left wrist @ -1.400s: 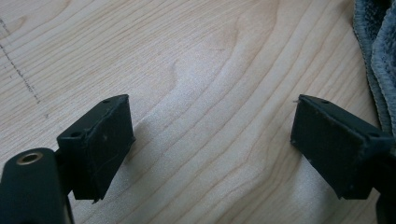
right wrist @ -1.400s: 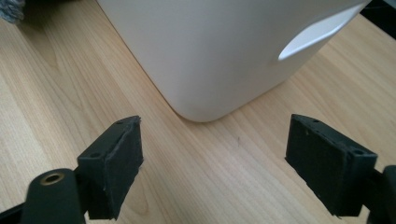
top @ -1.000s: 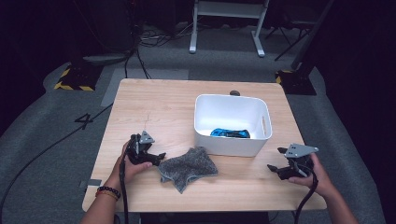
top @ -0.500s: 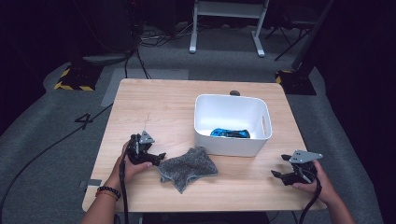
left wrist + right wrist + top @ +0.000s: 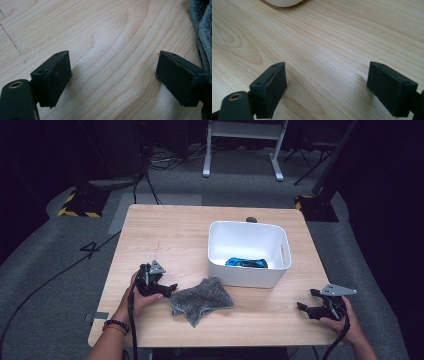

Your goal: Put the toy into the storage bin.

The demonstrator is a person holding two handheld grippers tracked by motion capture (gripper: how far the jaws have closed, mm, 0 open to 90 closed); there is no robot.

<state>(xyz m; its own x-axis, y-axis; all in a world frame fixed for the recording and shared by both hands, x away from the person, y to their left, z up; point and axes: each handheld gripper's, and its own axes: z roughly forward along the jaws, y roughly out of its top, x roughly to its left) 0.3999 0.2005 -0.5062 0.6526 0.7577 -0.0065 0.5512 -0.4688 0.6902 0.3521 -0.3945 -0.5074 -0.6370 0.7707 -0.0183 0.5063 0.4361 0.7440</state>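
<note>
A crumpled grey cloth (image 5: 201, 299) lies on the wooden table (image 5: 180, 240) near its front edge. My left gripper (image 5: 170, 288) rests on the table just left of the cloth, open, with bare wood between its jaws; the cloth's edge (image 5: 202, 30) shows past the right jaw. A white bin (image 5: 248, 253) stands right of centre with a blue object (image 5: 246, 263) inside. My right gripper (image 5: 306, 301) sits low at the table's front right, open over bare wood, its jaws having just been opening with nothing between them. The bin's rounded corner (image 5: 283, 2) shows ahead of it.
The table's front and right edges lie close to the right hand. A small dark disc (image 5: 251, 219) sits behind the bin. Grey floor with cables (image 5: 60, 270), a white stand (image 5: 240, 145) and hazard-taped feet (image 5: 80, 210) surround the table.
The right hand has moved down and toward the front right corner of the table. The left hand and the cloth have stayed put.
</note>
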